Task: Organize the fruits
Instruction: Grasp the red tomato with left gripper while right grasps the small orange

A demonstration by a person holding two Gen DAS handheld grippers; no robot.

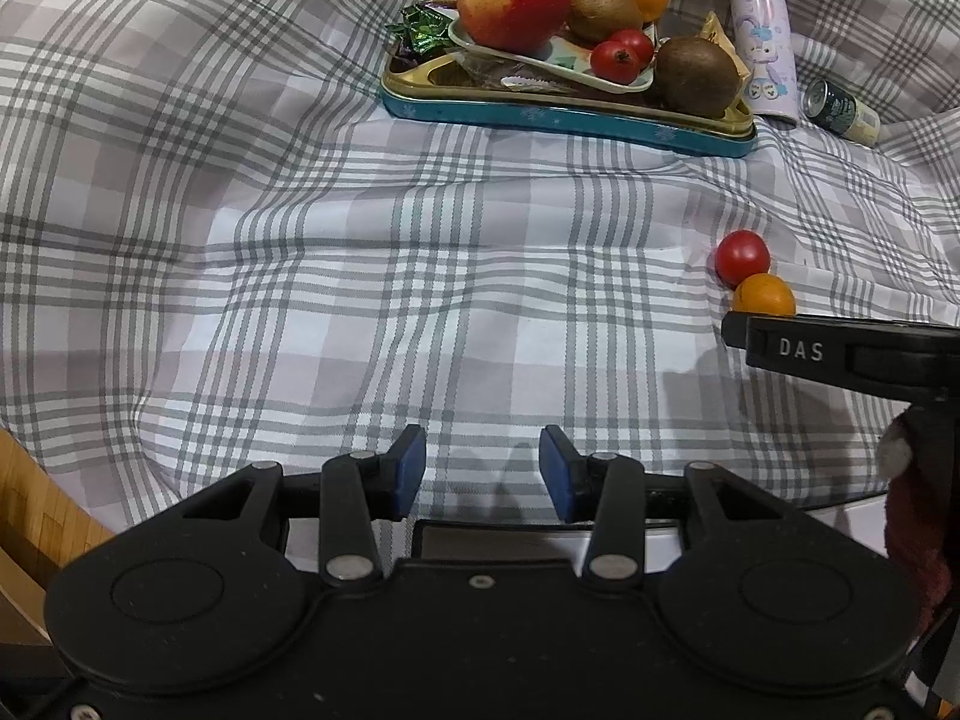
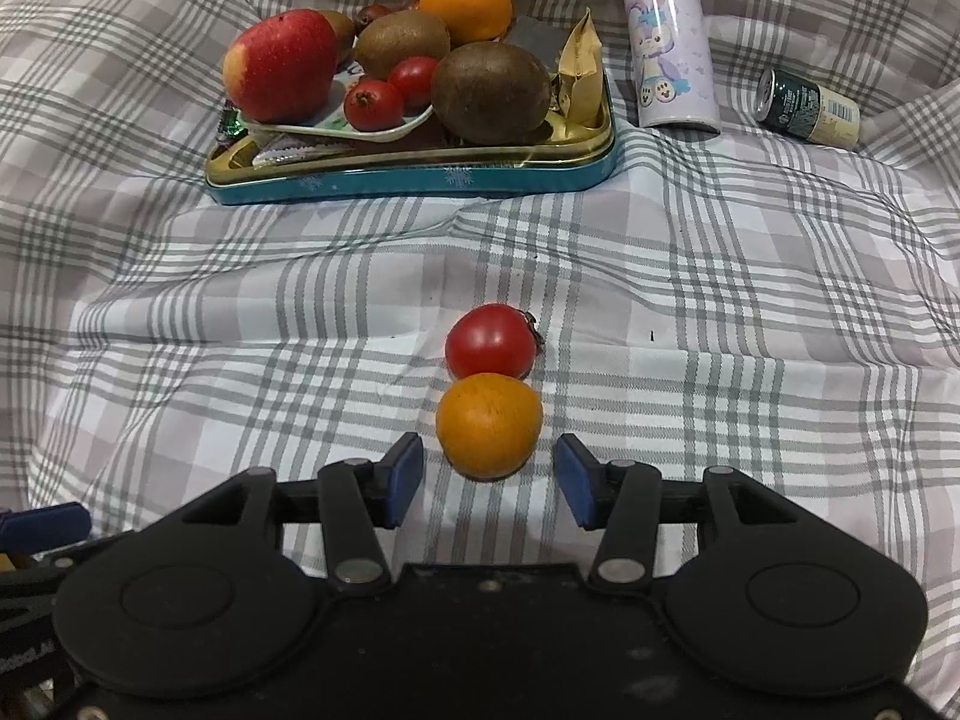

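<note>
A small orange (image 2: 489, 425) lies on the plaid cloth, touching a red tomato (image 2: 491, 341) just behind it. My right gripper (image 2: 489, 480) is open, its blue pads on either side of the orange's near edge, not touching. Both fruits show at the right of the left wrist view: the orange (image 1: 763, 295), the tomato (image 1: 741, 258). My left gripper (image 1: 483, 474) is open and empty over bare cloth. A teal tin tray (image 2: 420, 177) at the back holds a white dish (image 2: 384, 133) with an apple (image 2: 279, 66), two tomatoes, kiwis (image 2: 491, 93) and a large orange (image 2: 465, 3).
A lilac cartoon bottle (image 2: 669, 42) stands right of the tray, and a dark can (image 2: 807, 111) lies on its side beyond it. Candy wrappers sit in the tray. The right gripper's body (image 1: 852, 357) reaches in at the right of the left wrist view. A wooden edge (image 1: 36, 498) shows lower left.
</note>
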